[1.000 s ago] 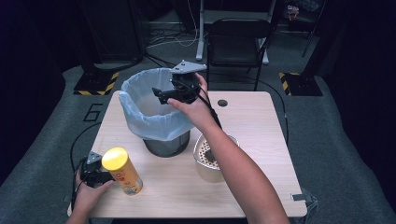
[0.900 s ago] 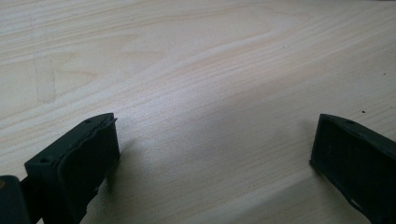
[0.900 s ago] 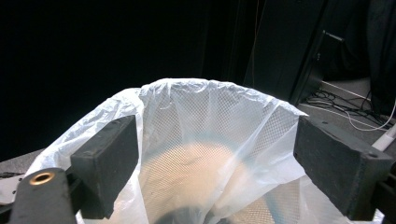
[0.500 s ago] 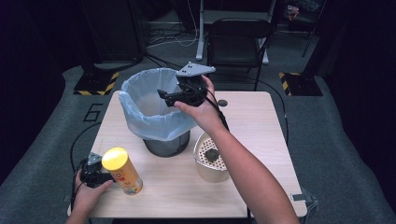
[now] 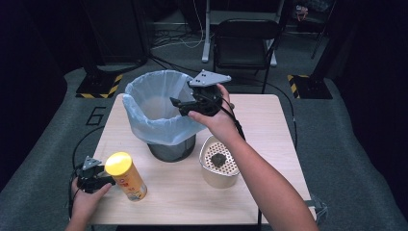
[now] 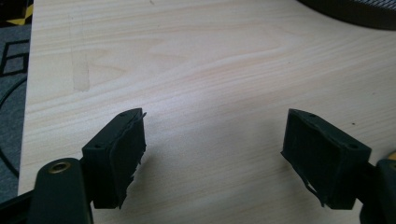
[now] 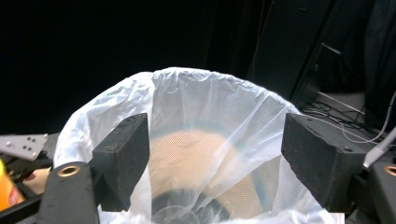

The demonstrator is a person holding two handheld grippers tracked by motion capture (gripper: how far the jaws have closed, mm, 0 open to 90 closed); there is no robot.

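Note:
A bin (image 5: 171, 147) lined with a pale blue bag (image 5: 149, 108) stands at the middle of the wooden table (image 5: 269, 125). My right gripper (image 5: 181, 106) hovers open over the bin's right rim, pointing left; in the right gripper view its jaws (image 7: 215, 163) frame the bag's mouth (image 7: 201, 112) with nothing between them. A yellow-lidded can (image 5: 126, 176) stands near the front left corner. My left gripper (image 5: 102, 181) sits just left of the can, low over the table. Its jaws are open (image 6: 212, 158) over bare wood (image 6: 201, 70).
A metal strainer cup (image 5: 219, 163) holding a dark lump (image 5: 218, 159) stands right of the bin, under my right forearm. A black chair (image 5: 245, 36) is beyond the table's far edge. The bin's dark base (image 6: 359, 9) shows ahead of the left gripper.
My right gripper has drifted a little to the right and lower, from over the bag's opening to its right rim, staying open. The left hand and the can have not moved.

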